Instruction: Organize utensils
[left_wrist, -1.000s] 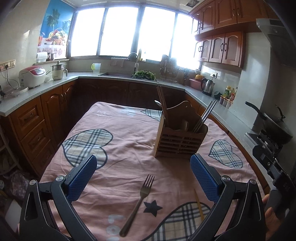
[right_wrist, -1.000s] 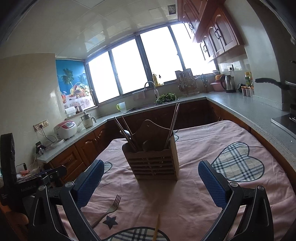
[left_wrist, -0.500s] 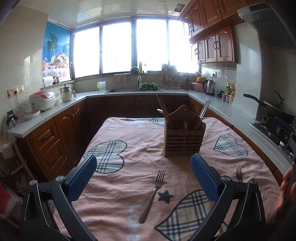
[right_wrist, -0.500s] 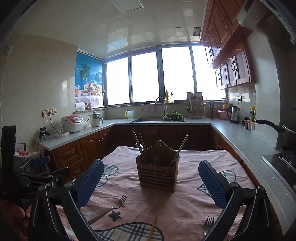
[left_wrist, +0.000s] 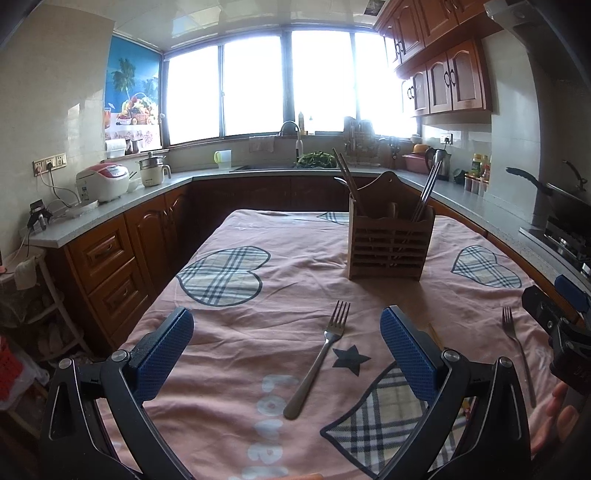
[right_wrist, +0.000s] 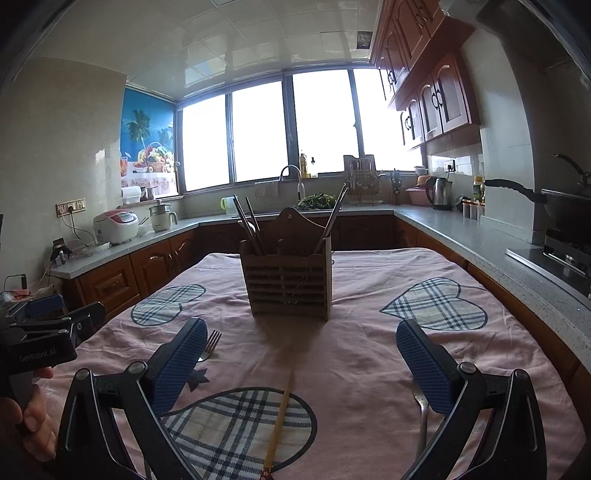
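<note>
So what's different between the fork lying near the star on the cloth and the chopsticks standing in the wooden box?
The fork lies flat on the pink cloth, loose, while the chopsticks stand leaning in the wooden box, already put away. The fork has a broad pronged head; the chopsticks are plain thin rods. The fork sits close to the left gripper; the chopsticks are farther back. Both look like metal.

This was a home kitchen. Ahead of the claws stood a sink with a curved faucet under wide windows; a rice cooker sat on the counter to the left, a kettle and a wok to the right, below wooden wall cabinets.
</note>
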